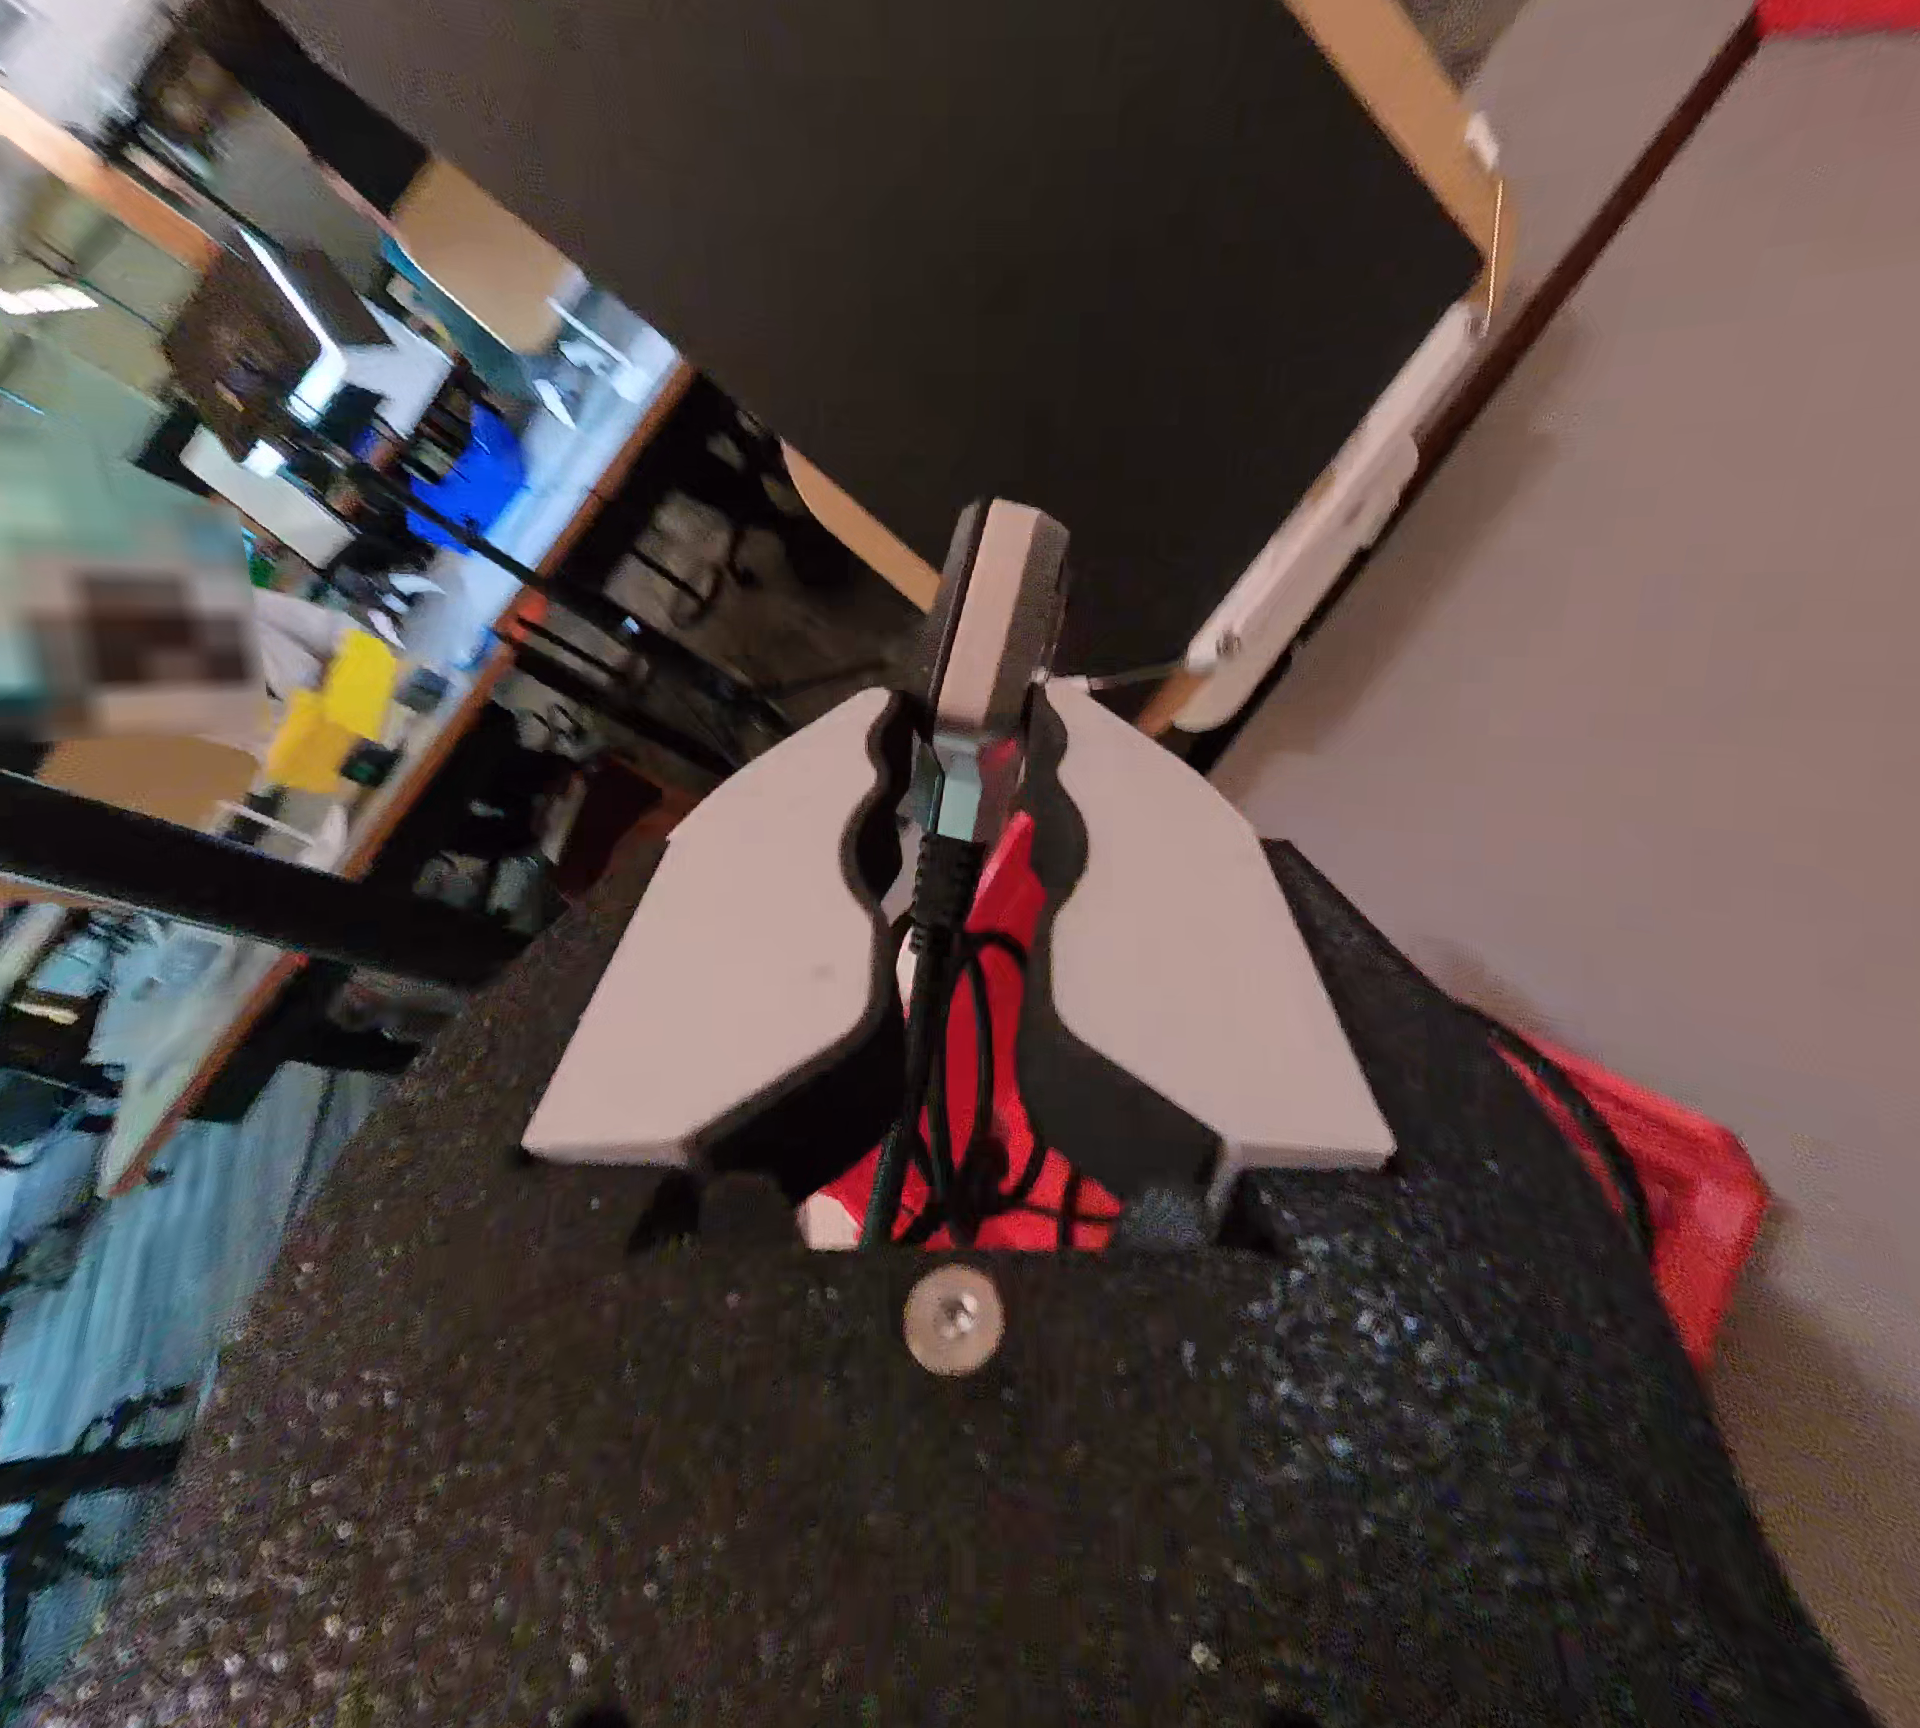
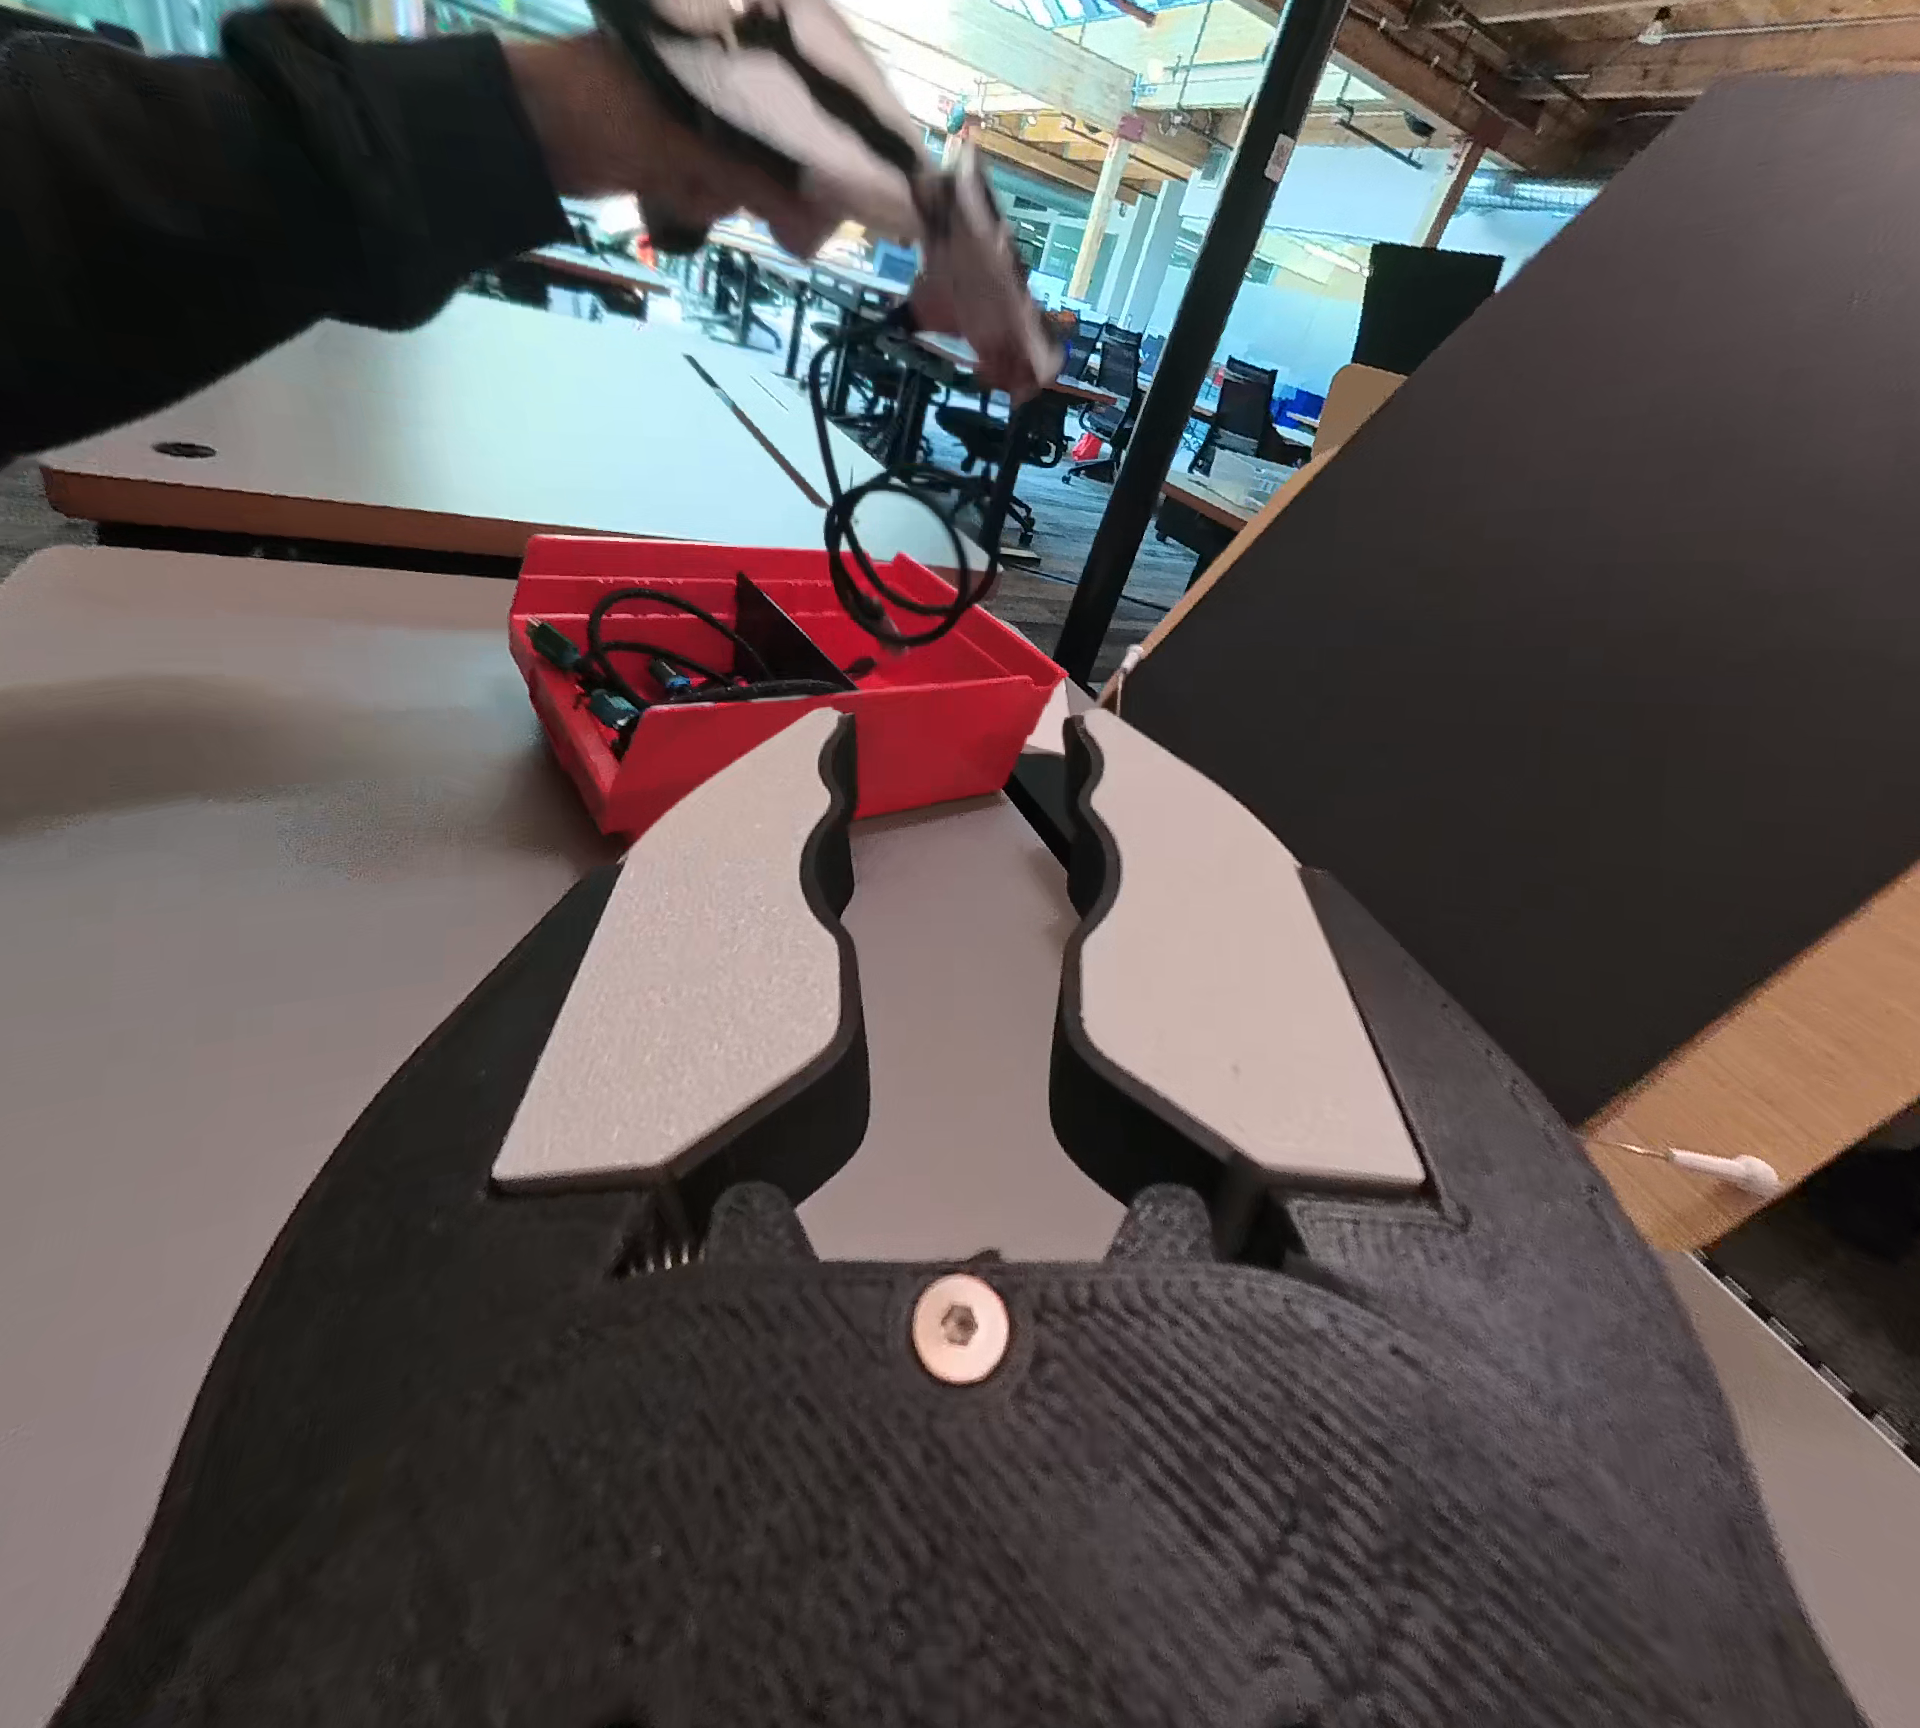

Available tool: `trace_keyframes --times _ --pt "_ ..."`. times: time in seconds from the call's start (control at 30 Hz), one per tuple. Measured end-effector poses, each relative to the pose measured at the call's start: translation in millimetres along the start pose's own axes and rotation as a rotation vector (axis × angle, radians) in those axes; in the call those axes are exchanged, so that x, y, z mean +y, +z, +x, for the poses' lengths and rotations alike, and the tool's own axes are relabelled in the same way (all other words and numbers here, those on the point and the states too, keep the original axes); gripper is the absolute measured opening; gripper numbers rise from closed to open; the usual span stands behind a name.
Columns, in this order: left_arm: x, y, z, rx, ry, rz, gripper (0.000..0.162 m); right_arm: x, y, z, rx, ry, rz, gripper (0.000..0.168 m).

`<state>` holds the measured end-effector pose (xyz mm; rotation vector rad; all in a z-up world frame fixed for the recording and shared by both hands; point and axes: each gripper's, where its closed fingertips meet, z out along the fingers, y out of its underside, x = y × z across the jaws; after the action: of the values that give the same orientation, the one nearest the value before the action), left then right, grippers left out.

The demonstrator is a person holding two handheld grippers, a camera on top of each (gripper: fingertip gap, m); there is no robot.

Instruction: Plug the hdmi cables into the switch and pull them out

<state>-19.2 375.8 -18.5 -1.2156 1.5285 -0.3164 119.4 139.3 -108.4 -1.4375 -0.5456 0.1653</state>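
Note:
My left gripper (image 1: 971,702) is shut on a small grey and black box (image 1: 997,608), the switch by its look, which sticks out past the fingertips. A black cable (image 1: 935,909) hangs from it in loops toward the red bin (image 1: 997,1148) below. The right wrist view shows this left gripper (image 2: 987,328), blurred, held in a hand high above the red bin (image 2: 831,743), with the cable (image 2: 894,556) dangling into it. More black cables (image 2: 665,660) lie in the bin's left compartment. My right gripper (image 2: 956,733) is open and empty, low over the table (image 2: 260,847), just short of the bin.
A large black board with a wooden edge (image 2: 1558,639) leans at the right, close to the bin; it also fills the top of the left wrist view (image 1: 831,172). A black pole (image 2: 1226,224) stands behind the bin. A second table (image 2: 468,421) lies beyond.

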Motion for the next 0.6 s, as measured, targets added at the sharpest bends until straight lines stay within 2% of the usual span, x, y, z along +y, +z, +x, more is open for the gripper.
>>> trace_keyframes --times 0.13,0.23,0.3,0.43,0.53,0.6 --pt "-121.0 -89.5 -10.1 -0.182 0.136 0.304 0.021 -11.1 7.8 -10.1 -0.011 -0.010 0.046 0.038" --pt "-203.9 -143.4 24.2 -0.089 0.167 0.558 0.021 -27.6 8.0 -16.7 -0.003 -0.029 0.094 0.039" --pt "-237.9 -158.5 52.8 0.003 0.179 0.657 0.020 -48.2 1.7 -21.1 0.005 -0.017 0.161 0.040" --pt "-264.7 -154.6 114.8 0.291 0.078 0.809 0.020 -97.3 -25.5 -29.0 0.051 0.081 0.351 0.041" --pt "-256.7 -134.6 165.4 0.523 -0.068 0.920 0.020 -125.2 -46.4 -46.6 0.050 0.074 0.435 0.041" --pt "-243.3 -113.3 195.5 0.661 -0.204 0.980 0.020 -133.0 -56.1 -49.2 0.101 0.001 0.424 0.043"
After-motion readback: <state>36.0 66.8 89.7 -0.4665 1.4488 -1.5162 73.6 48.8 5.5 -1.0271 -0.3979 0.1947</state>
